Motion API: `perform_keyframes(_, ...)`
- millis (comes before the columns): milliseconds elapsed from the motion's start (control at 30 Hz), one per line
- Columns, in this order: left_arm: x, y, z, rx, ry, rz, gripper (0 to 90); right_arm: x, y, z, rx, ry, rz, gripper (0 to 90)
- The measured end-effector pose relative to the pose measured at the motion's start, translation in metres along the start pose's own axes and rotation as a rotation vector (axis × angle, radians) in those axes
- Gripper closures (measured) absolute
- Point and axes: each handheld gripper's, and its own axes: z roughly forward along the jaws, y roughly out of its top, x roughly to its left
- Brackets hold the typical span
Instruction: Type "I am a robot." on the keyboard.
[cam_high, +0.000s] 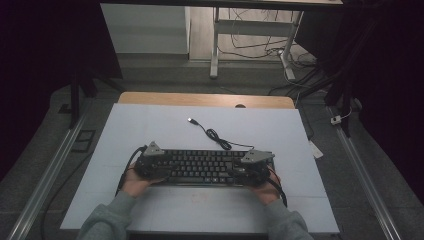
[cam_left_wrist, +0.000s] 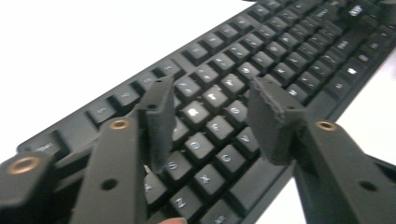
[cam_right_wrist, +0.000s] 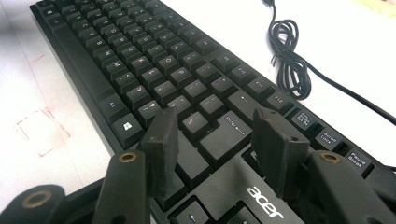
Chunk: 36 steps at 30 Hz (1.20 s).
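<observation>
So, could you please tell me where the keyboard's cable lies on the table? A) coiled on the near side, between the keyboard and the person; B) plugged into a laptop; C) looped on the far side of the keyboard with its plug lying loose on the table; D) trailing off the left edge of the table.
C: in the high view the cable loops beyond the keyboard, and its plug lies free on the table.

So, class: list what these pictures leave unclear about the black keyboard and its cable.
- Black plastic keyboard: both ends lie under the grippers in the high view; key legends too small.
- Far keys: blurred in the left gripper view.
- Black cable: plug cut by the right gripper view's top edge.
</observation>
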Motion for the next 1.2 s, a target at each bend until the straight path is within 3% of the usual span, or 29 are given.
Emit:
perform_keyframes(200,0.008,-0.002,-0.003,0.0,0.028,-0.038,39.8,0.0,0.0,0.0,0.002,0.0,-0.002,51.0)
perform_keyframes(467,0.016,-0.003,-0.007,-0.005,0.048,-0.069,35.8,0.0,0.0,0.0,0.006,-0.002,-0.003,50.8)
perform_keyframes(1200,0.016,-0.003,-0.005,0.004,0.056,-0.064,34.3,0.002,0.008,0.0,-0.031,0.008,-0.005,50.7)
